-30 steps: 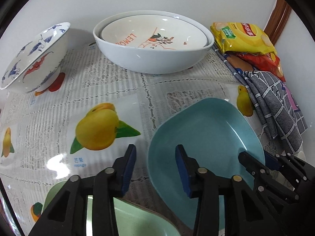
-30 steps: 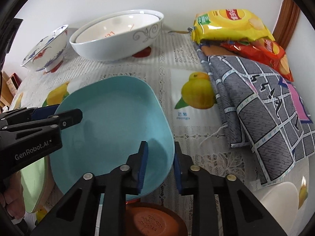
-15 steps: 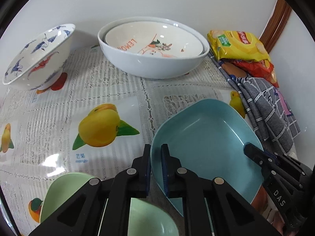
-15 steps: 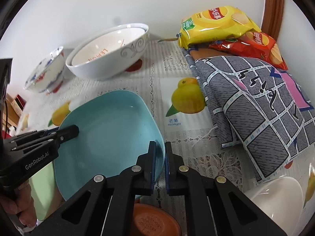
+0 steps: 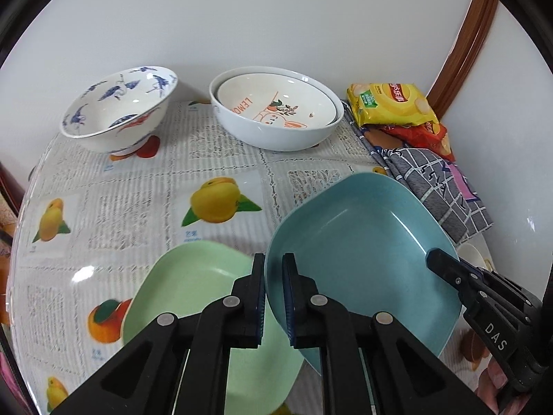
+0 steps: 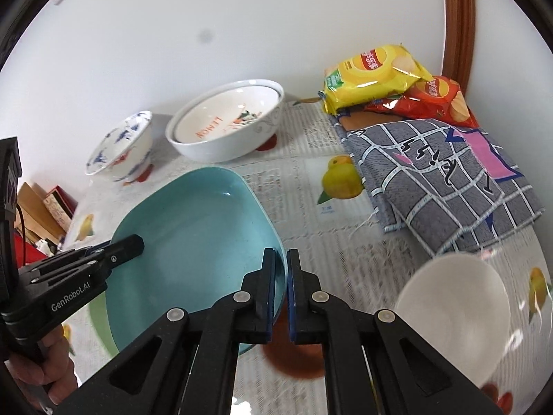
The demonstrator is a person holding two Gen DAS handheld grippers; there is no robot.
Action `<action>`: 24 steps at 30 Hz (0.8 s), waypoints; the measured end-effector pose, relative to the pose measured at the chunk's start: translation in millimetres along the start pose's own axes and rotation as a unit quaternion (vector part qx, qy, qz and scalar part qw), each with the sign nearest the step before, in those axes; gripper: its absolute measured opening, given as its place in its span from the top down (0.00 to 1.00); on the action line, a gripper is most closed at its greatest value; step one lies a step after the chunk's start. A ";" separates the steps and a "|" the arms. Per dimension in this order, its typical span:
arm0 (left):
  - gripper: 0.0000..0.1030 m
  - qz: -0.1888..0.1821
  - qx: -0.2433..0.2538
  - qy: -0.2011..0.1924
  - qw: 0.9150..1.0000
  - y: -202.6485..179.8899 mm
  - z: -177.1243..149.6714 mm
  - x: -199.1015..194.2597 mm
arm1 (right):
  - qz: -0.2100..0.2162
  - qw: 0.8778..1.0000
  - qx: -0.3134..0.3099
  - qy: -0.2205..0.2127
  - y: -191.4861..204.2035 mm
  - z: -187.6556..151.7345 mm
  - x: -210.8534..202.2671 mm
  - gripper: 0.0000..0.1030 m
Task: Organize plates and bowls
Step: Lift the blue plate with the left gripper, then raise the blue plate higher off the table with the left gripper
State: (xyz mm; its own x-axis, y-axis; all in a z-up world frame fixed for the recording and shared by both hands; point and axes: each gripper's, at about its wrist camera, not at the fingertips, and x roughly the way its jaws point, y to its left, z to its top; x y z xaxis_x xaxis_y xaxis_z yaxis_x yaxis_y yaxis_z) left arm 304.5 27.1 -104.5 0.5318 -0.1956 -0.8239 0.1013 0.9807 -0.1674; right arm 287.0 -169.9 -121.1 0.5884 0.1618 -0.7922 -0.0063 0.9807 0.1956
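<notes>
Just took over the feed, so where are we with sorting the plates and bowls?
Done: one bowl already sits nested in the large white bowl. In hand: both the left gripper and right gripper are shut on opposite rims of the blue plate, held above the table. Left: the green plate, the blue-patterned bowl and the plain white bowl sit separately.

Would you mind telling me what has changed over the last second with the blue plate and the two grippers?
Both the left gripper and right gripper closed on opposite rims of the blue plate and lifted it. The green plate and stacked white bowls stayed put.
</notes>
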 end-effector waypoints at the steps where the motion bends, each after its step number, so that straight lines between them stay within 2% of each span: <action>1: 0.91 -0.001 0.001 -0.002 1.000 1.5 -2.9 -4.8 | -0.001 1.000 0.000 -0.002 3.5 -3.6 -4.1 0.94; 10: 0.91 -0.020 0.019 -0.017 0.999 18.9 -36.2 -44.0 | -0.031 0.999 0.008 -0.023 40.3 -42.1 -49.7 0.94; 20: 0.91 -0.032 0.036 -0.026 0.998 26.2 -60.8 -73.7 | -0.037 0.998 0.028 -0.036 56.0 -75.7 -79.2 0.94; 24: 0.91 -0.037 0.020 -0.033 0.999 29.7 -69.2 -81.2 | -0.032 0.999 0.023 -0.037 58.1 -81.9 -87.0 0.94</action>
State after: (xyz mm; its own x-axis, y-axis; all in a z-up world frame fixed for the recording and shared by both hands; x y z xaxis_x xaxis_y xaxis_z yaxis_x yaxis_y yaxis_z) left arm 206.1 71.7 -80.0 0.5759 -0.2676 -0.7725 0.1754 0.9634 -0.2029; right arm 169.2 -118.0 -88.1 0.6449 0.0876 -0.7592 0.0707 0.9823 0.1734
